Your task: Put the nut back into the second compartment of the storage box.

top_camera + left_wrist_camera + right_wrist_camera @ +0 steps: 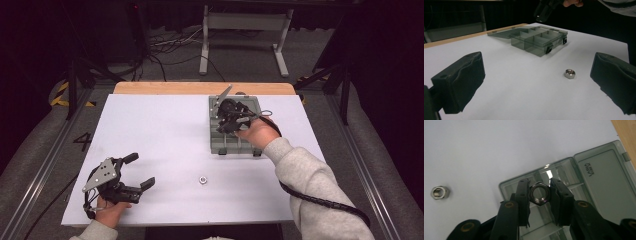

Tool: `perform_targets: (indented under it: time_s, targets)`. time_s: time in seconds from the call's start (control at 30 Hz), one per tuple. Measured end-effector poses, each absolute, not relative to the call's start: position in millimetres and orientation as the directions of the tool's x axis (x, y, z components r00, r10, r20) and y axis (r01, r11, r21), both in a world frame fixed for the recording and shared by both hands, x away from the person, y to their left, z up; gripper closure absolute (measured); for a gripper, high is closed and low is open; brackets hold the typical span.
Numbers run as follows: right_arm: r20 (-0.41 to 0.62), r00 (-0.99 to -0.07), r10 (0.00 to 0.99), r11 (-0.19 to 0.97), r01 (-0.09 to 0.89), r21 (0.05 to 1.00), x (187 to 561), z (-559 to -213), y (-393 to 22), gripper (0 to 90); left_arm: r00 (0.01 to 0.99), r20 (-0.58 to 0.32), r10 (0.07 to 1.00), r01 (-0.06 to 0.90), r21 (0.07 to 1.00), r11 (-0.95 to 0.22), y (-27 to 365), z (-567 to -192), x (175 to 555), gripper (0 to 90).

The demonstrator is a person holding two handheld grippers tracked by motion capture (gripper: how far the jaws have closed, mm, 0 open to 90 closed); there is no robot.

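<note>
Nut clenched in the right tongs hangs over the open box — undropped; 1 more nut waits near the worktop's front edge, left tongs released.

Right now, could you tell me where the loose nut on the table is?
The loose nut lies on the white table near its front edge, between the left gripper and the compartment box, apart from both.
</note>
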State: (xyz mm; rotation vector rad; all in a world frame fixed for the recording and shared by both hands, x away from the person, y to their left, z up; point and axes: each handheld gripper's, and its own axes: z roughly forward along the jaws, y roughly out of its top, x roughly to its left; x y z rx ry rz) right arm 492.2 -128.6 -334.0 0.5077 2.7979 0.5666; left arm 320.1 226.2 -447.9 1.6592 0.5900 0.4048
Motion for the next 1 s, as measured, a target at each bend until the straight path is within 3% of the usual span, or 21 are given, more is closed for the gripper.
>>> perform_targets:
  time_s: [0.37,1.0]
  targets:
    - [-0.173,-0.859,0.481,0.817,0.368,0.443,527,-337,-143,70.0,0.806,-0.065,0.588,0.155,0.982,-0.104,227,-448,320,0.4]
    - [-0.145,-0.83,0.539,0.805,0.457,0.379,545,-377,-150,69.9,0.807,-0.061,0.587,0.151,0.983,-0.107,227,-448,321,0.4]
